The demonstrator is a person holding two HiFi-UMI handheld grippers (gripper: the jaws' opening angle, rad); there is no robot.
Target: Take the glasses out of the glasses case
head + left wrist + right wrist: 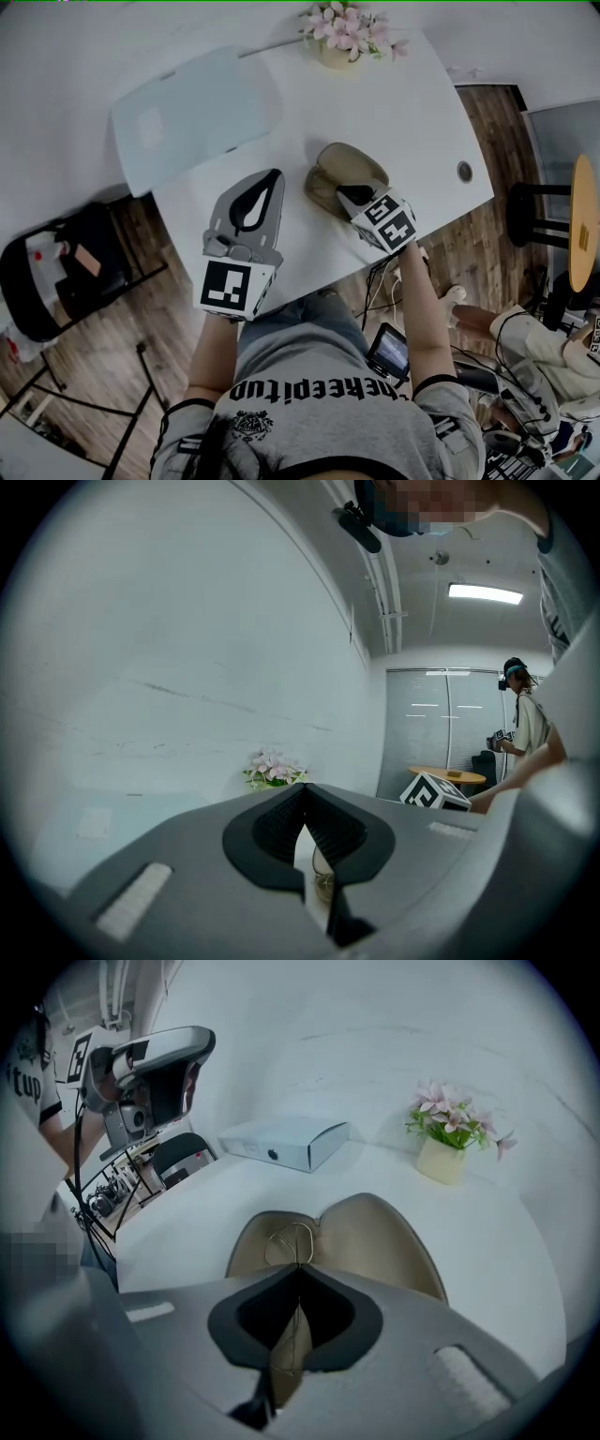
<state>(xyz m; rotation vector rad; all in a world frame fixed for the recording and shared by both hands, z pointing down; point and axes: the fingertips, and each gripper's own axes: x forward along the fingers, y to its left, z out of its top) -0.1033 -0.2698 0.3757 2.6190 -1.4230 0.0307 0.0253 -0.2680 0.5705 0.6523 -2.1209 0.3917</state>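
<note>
A tan glasses case (330, 167) lies open on the white table (412, 122), just right of centre. In the right gripper view both halves of the case (380, 1241) show, and thin wire-framed glasses (287, 1239) rise out of it. My right gripper (298, 1267) is shut on the glasses' frame, and the wire runs on down between the jaws. From above, that right gripper (343, 194) reaches into the case from the near side. My left gripper (275, 176) hovers to the left of the case, shut with nothing in it (302, 787).
A pale blue flat box (192, 112) lies at the table's back left, and a pot of pink flowers (342, 42) stands at the far edge. A black chair (66, 267) is left of the table. Another person (525, 724) stands far off.
</note>
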